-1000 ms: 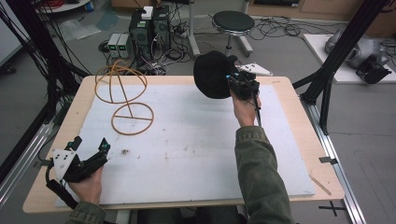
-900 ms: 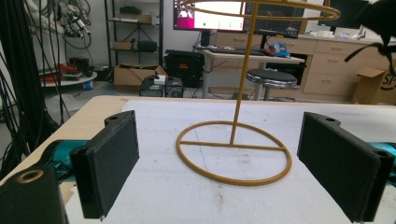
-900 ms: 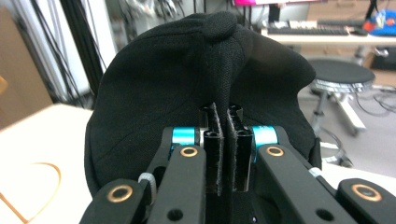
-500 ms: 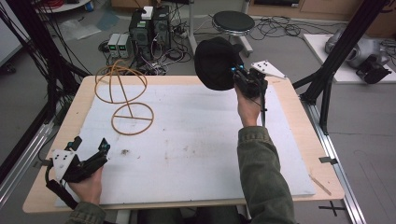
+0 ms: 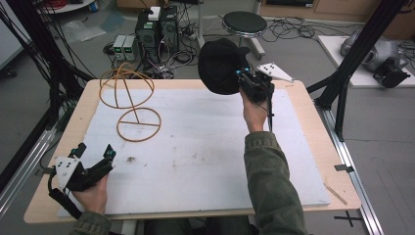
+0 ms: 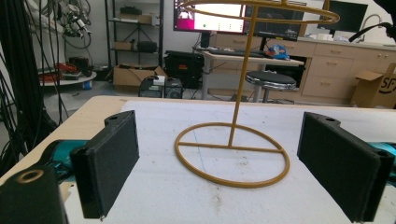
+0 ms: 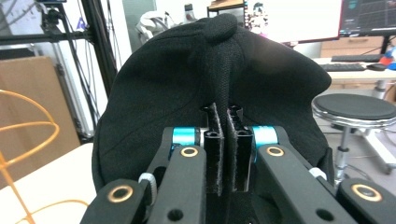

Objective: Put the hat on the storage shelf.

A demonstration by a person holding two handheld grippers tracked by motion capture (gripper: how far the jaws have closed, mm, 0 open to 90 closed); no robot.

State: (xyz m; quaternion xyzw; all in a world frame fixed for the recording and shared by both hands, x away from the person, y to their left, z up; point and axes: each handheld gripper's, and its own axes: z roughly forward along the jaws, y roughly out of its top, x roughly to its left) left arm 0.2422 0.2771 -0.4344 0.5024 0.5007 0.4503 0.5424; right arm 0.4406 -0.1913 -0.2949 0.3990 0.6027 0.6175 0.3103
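A black cap (image 5: 221,64) hangs in the air above the table's far edge, pinched by my right gripper (image 5: 244,80), which is shut on a fold of its fabric. In the right gripper view the two jaws stand pressed together on the cap (image 7: 205,79). A yellow wire hat stand (image 5: 129,95) with a round base and a domed top stands at the far left of the white mat (image 5: 205,152). My left gripper (image 5: 93,154) rests near the front left corner, open and empty; its view shows the hat stand (image 6: 233,149) between the wide-apart jaws, farther off.
The wooden table (image 5: 313,112) carries the white mat. Beyond the far edge are a black stool (image 5: 243,22), computer boxes (image 5: 155,27) and cables on the floor. Black frame posts (image 5: 352,63) rise at the right and left sides.
My right gripper has lifted the black cap a little higher and farther from the person. The left gripper has stayed where it was.
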